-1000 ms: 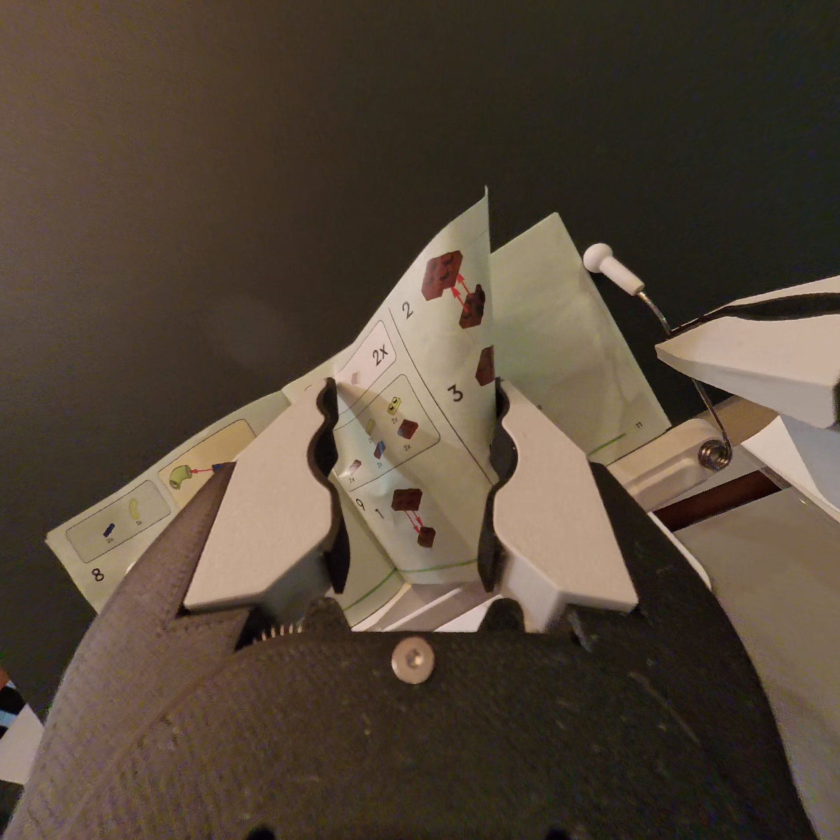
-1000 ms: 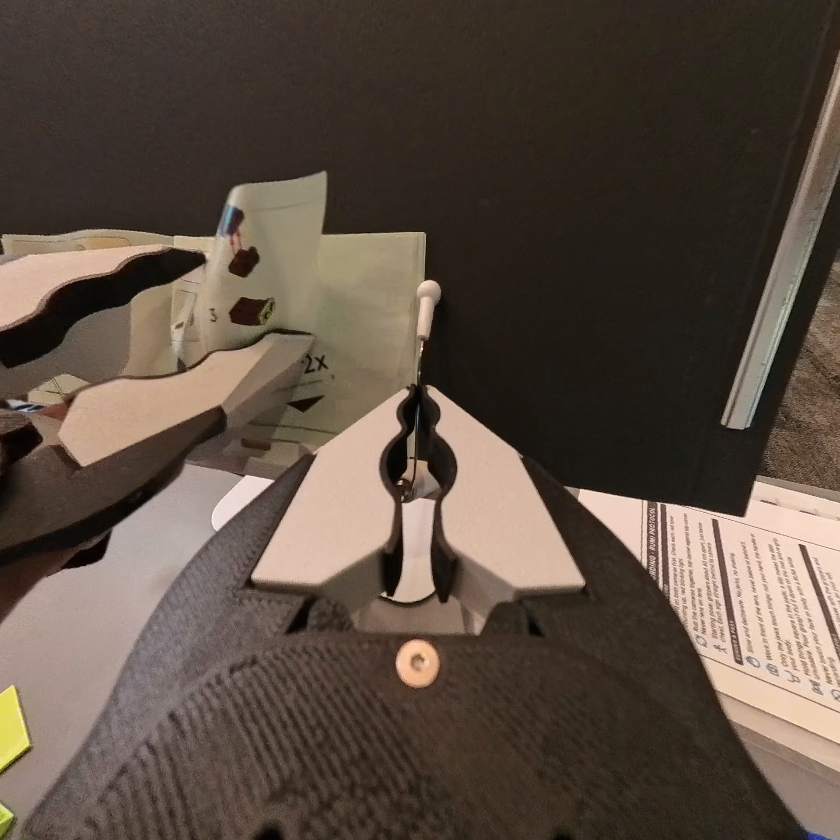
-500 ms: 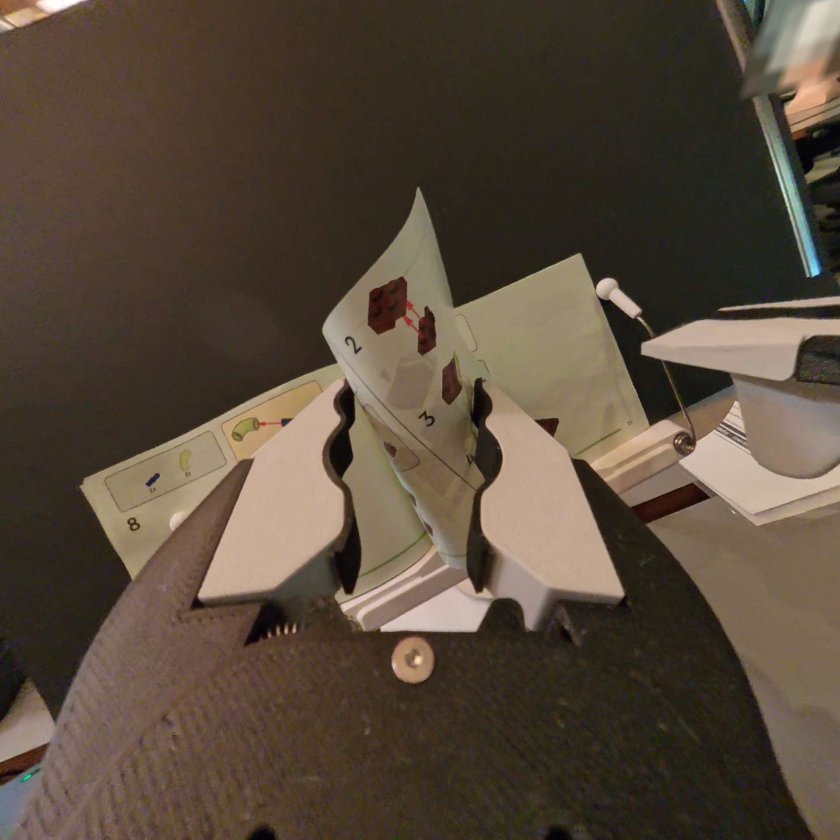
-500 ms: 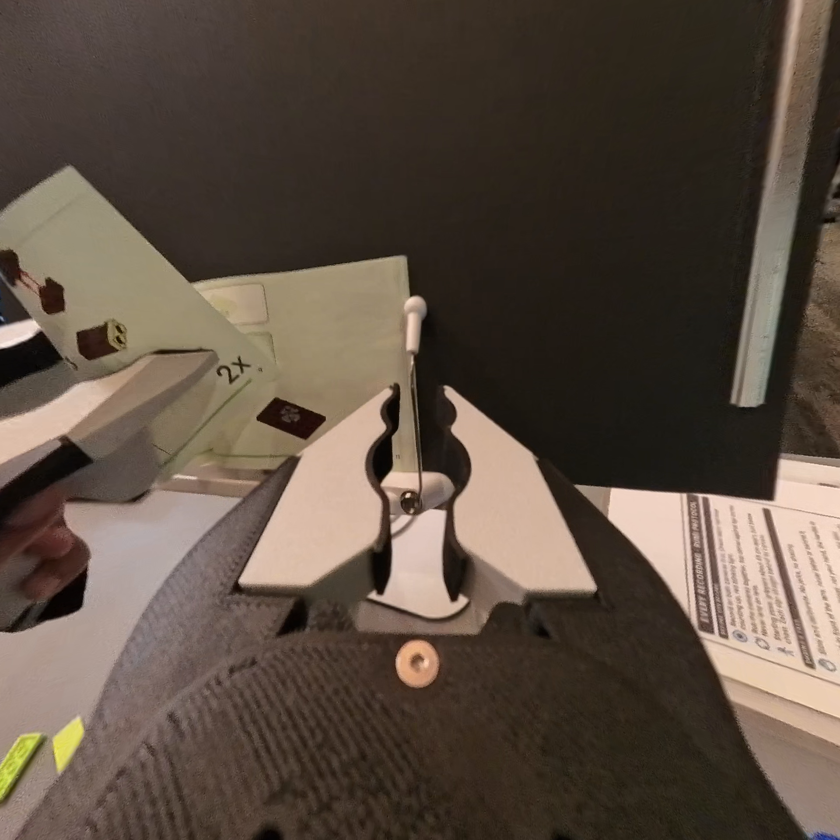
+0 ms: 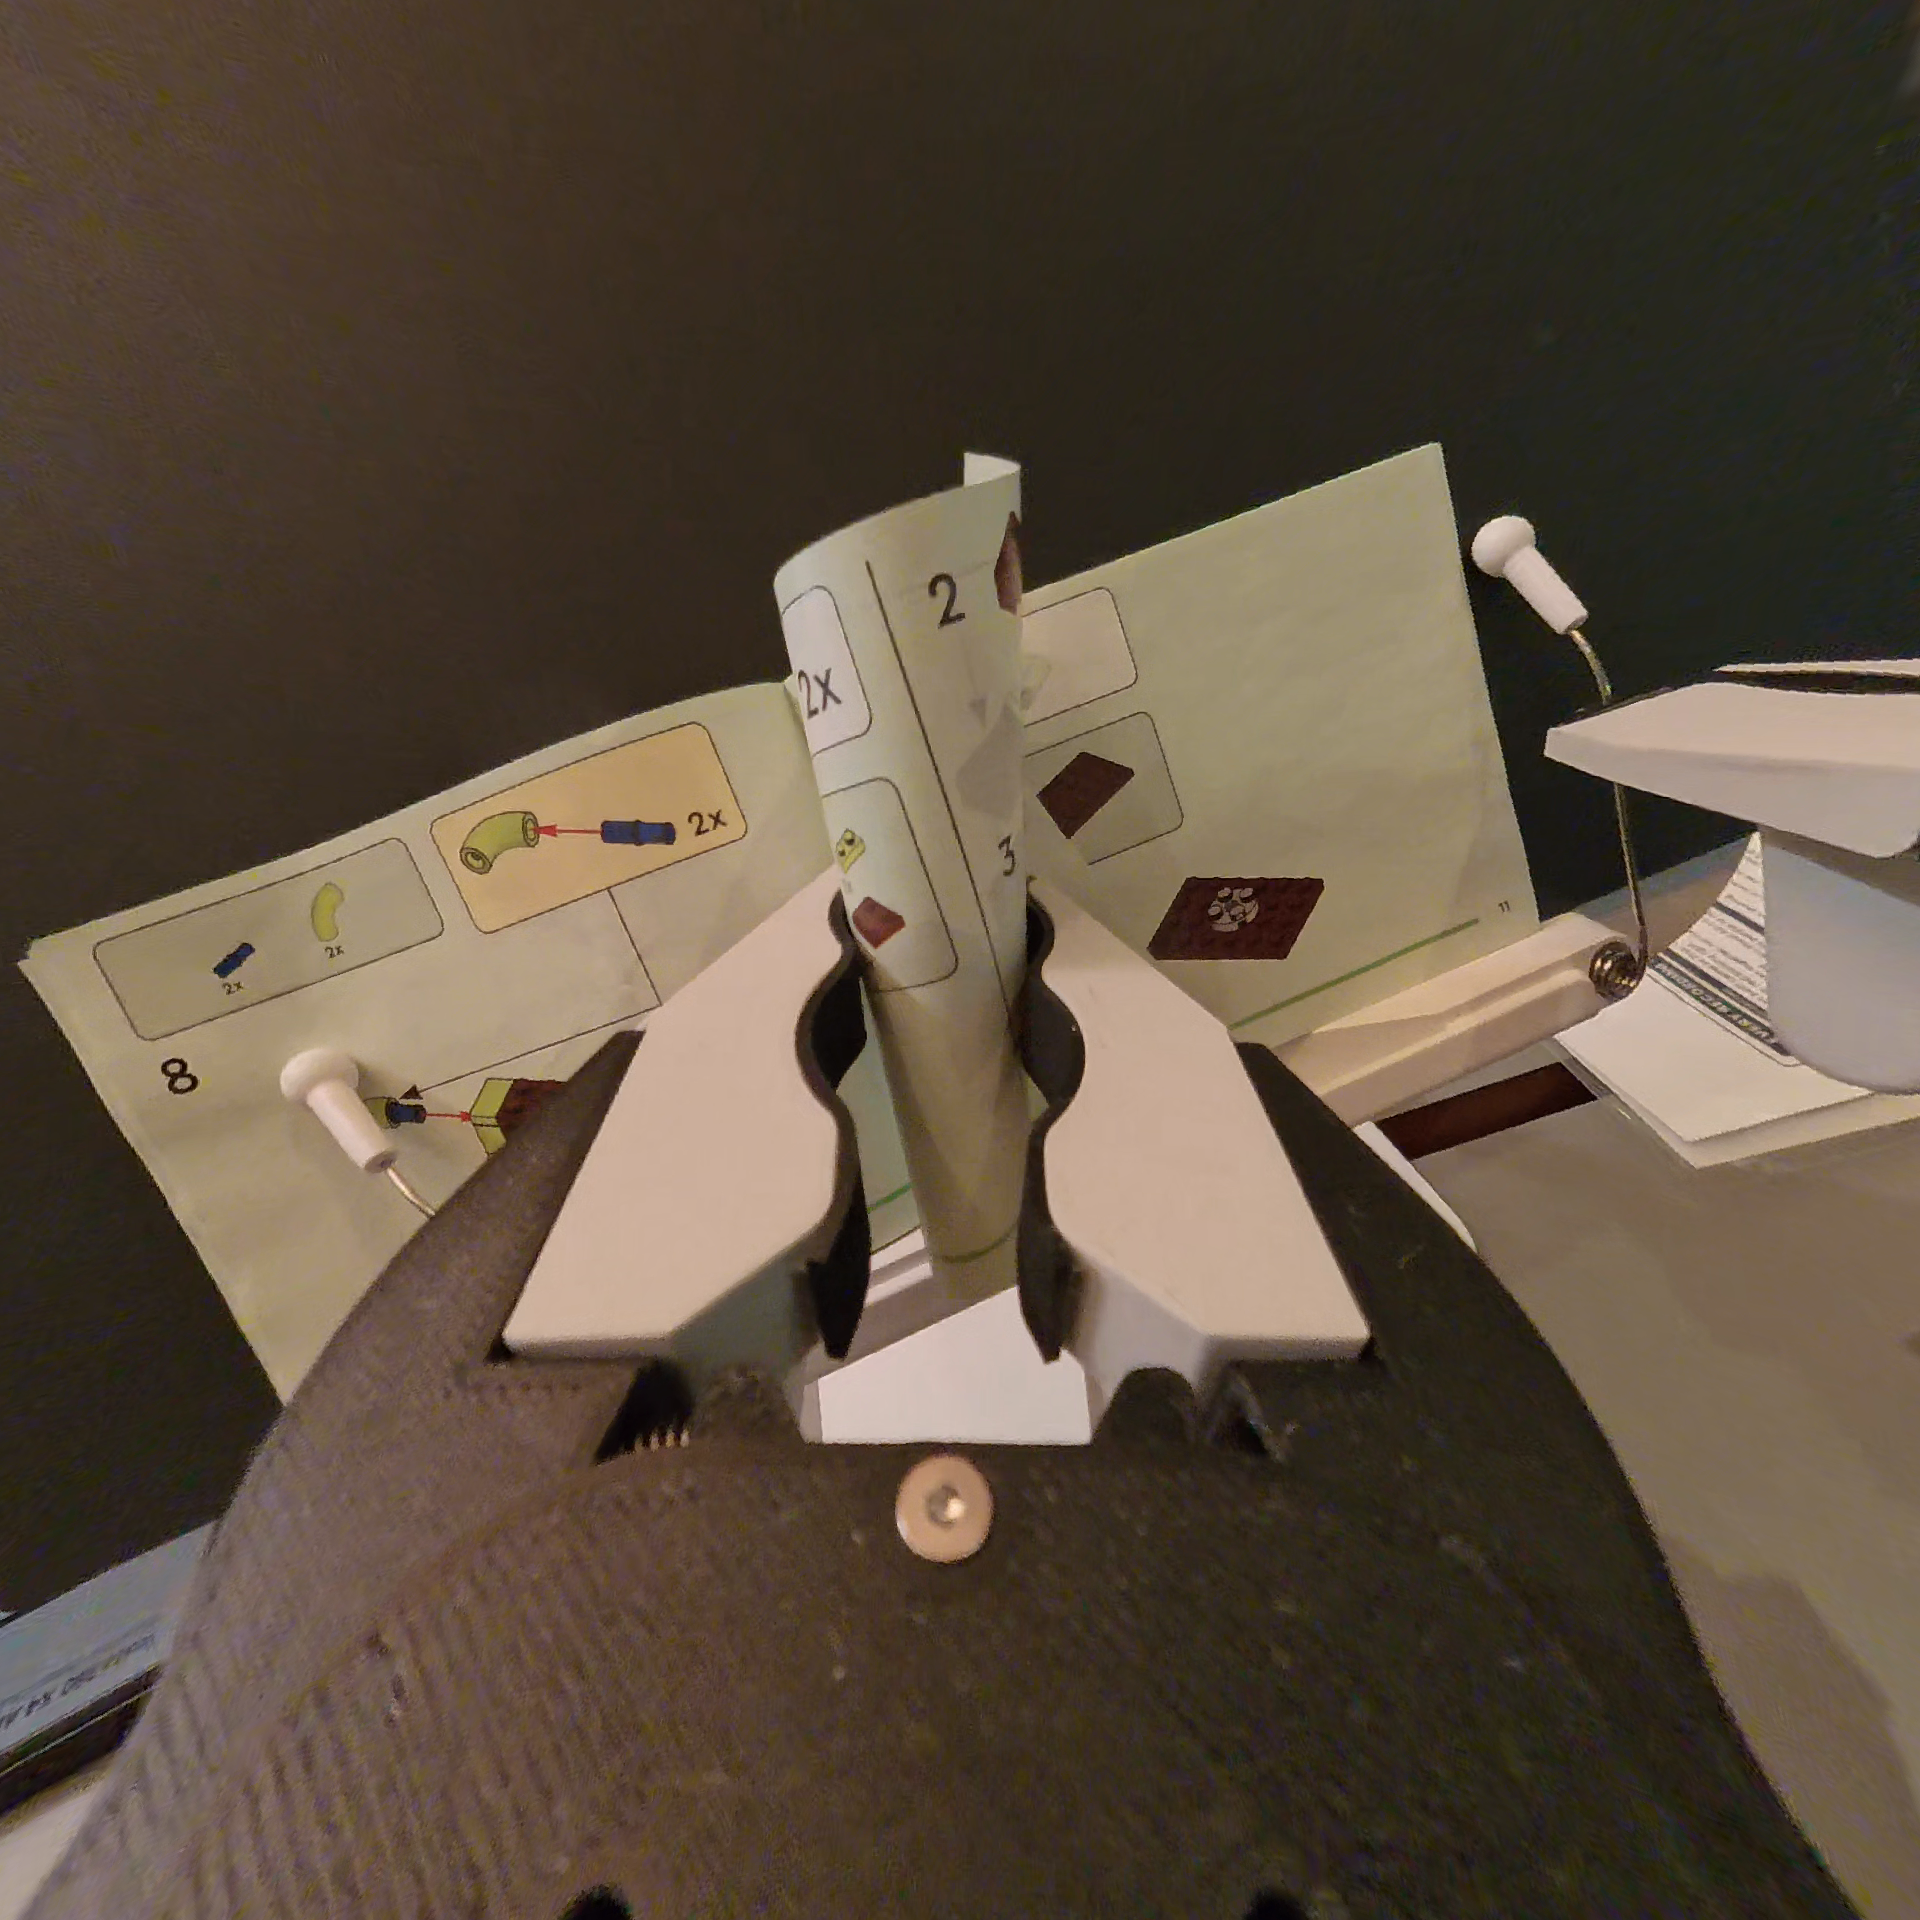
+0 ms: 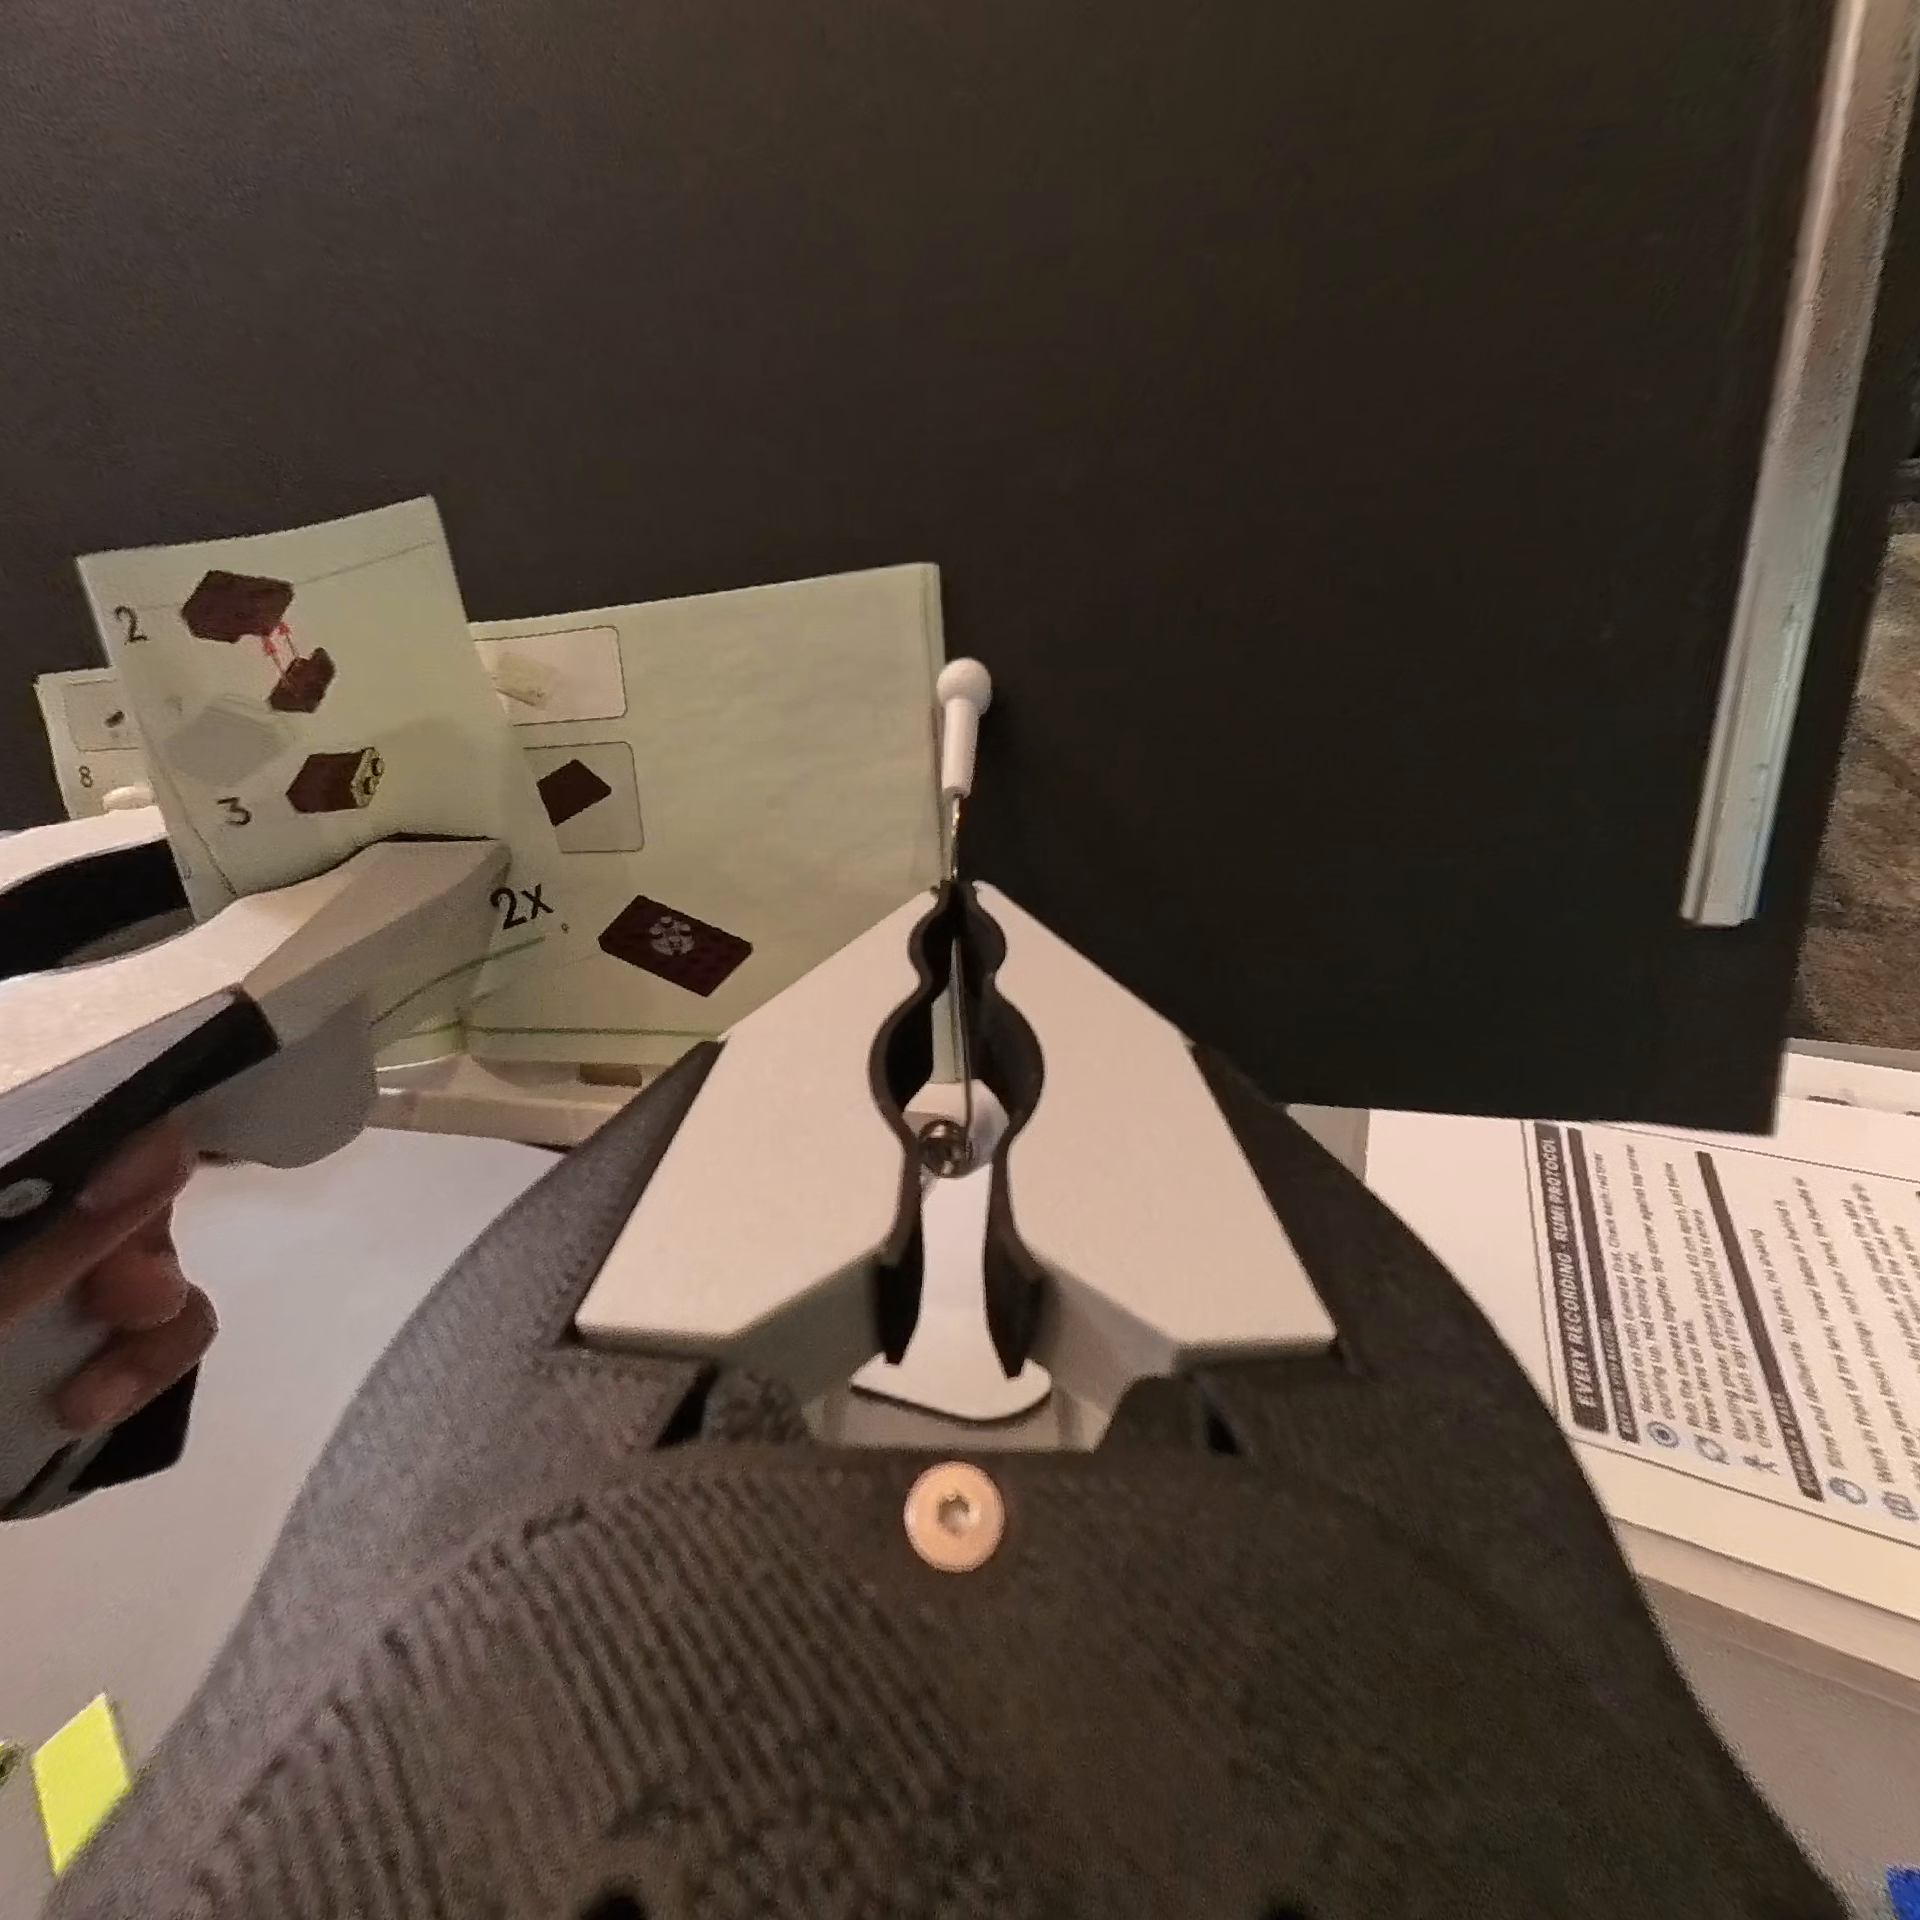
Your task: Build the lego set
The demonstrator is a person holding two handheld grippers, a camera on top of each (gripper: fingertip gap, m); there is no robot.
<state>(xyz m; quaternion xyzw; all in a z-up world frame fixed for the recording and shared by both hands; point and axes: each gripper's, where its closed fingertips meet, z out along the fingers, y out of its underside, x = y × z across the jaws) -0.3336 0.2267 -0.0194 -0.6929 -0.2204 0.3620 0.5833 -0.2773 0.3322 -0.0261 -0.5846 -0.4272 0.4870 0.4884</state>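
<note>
Page [image 5: 925, 935] curled tighter, now pinched between left claw [image 5: 940, 925].

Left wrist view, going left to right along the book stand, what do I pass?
Left white-tipped page clip → curled booklet page in the left gripper → flat right-hand page → right white-tipped page clip → right gripper.

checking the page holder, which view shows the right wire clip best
The right wrist view: the right hand-held gripper is shut on the wire clip, showing cap, wire and coil. The left wrist view shows it far right, its wire partly hidden.
</note>
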